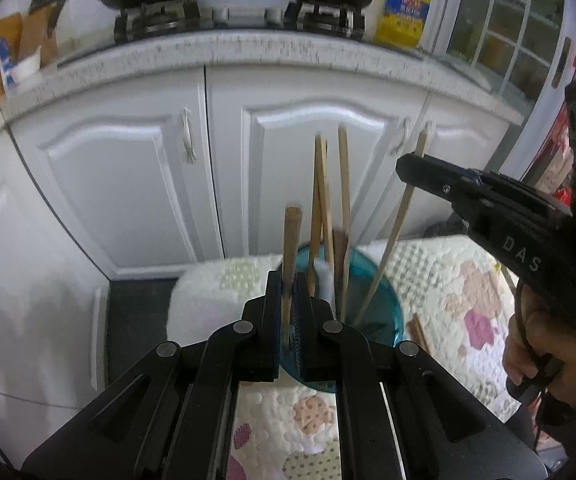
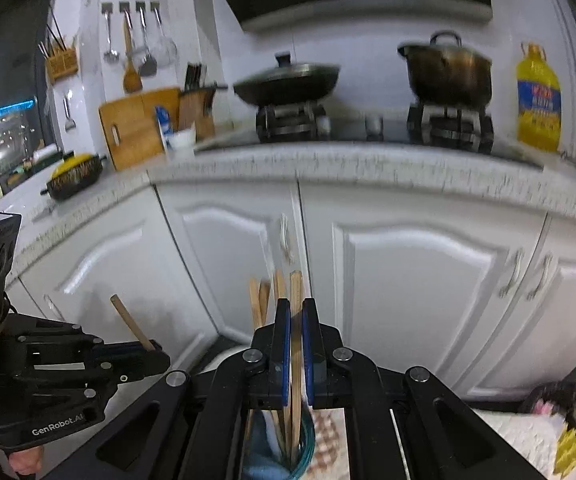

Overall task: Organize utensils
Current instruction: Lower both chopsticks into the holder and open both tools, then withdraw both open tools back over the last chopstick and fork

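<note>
Already most of the utensils stand upright in the teal holder [image 1: 384, 300], which sits on a quilted patterned cloth [image 1: 460, 280] in front of the white cabinets: several chopsticks [image 1: 322, 200] and what looks like a darker wooden piece lean together inside it. The left gripper [image 1: 288, 300] is clamped shut on a round wooden stick [image 1: 291, 240], its lower end over the near side of the holder, not yet let go. The right gripper [image 2: 296, 344] is likewise closed on a single chopstick [image 2: 296, 320] whose tip reaches down into the holder. Judging by this, two pieces remain to be released, and one more brown stick [image 1: 420, 334] lies on the cloth just right of the holder.
</note>
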Demonstrator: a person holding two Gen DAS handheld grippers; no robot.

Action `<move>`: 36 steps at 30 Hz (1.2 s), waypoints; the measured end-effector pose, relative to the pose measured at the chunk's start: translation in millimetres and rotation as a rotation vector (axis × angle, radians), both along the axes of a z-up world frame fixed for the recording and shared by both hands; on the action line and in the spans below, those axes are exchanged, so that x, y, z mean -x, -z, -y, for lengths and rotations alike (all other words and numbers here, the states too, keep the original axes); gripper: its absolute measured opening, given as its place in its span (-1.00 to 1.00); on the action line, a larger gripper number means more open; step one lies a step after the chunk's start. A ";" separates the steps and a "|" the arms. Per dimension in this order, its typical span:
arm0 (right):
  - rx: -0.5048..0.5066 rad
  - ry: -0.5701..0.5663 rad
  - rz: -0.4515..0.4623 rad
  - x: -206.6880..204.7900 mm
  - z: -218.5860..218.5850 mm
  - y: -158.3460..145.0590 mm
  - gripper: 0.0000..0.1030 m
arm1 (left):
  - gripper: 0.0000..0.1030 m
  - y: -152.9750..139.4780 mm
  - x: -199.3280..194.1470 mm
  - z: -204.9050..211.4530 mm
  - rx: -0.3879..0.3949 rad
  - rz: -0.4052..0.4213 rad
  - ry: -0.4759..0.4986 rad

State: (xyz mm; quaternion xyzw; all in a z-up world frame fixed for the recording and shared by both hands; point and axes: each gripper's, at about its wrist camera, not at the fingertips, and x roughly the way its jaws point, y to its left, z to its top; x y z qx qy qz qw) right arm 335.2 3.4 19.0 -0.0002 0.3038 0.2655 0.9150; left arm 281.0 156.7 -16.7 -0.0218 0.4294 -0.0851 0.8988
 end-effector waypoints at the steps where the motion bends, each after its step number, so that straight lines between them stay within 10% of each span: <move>1: 0.002 0.001 -0.015 -0.9 0.3 5.2 -0.91 | -0.92 5.1 0.0 0.7 0.002 -0.011 0.000; 5: -0.004 0.012 -0.096 -5.9 3.9 23.5 -0.81 | -0.89 19.2 1.4 -0.6 0.013 -0.037 -0.011; 8: 0.016 0.010 -0.145 -5.4 6.0 30.8 0.00 | -0.56 20.7 7.1 -3.8 0.031 -0.036 -0.023; 17: 0.039 0.017 -0.152 37.3 49.3 28.9 0.05 | -0.40 40.5 61.4 -7.3 0.065 -0.052 -0.070; 28: 0.138 0.112 -0.454 78.8 134.5 136.0 -0.01 | -0.39 126.3 107.7 111.1 0.087 -0.220 0.055; 36: 0.033 0.170 -0.539 63.1 143.1 180.6 -0.23 | -0.39 142.8 106.0 137.4 0.065 -0.260 0.087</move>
